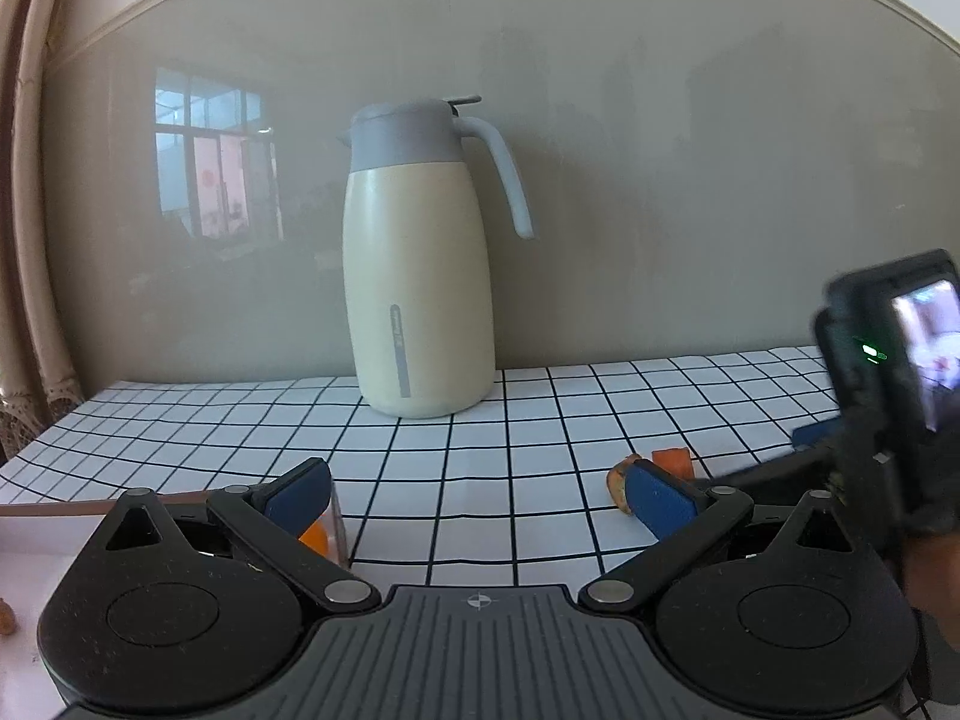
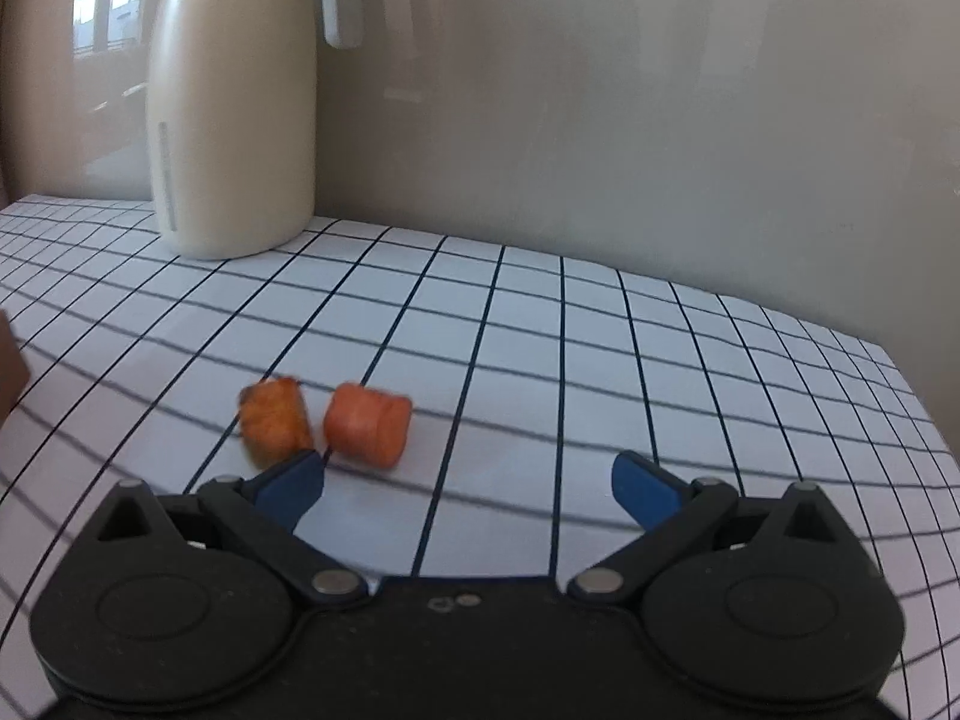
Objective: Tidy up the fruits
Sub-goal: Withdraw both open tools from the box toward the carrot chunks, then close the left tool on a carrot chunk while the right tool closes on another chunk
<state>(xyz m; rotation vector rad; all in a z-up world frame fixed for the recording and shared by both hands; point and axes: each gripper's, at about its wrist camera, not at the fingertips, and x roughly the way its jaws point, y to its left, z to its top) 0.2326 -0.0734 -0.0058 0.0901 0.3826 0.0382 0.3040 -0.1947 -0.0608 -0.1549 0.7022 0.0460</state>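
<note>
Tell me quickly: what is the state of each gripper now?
Left gripper: open, holding nothing.
Right gripper: open, holding nothing.

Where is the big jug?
The cream jug stands upright at the back of the checked table, against the wall. In the right wrist view it is top left, beyond the two orange pieces.

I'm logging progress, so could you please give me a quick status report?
Left gripper open, empty. Right gripper open, empty, near two orange pieces on the checked table. Jug stands behind, nothing in the way.
</note>
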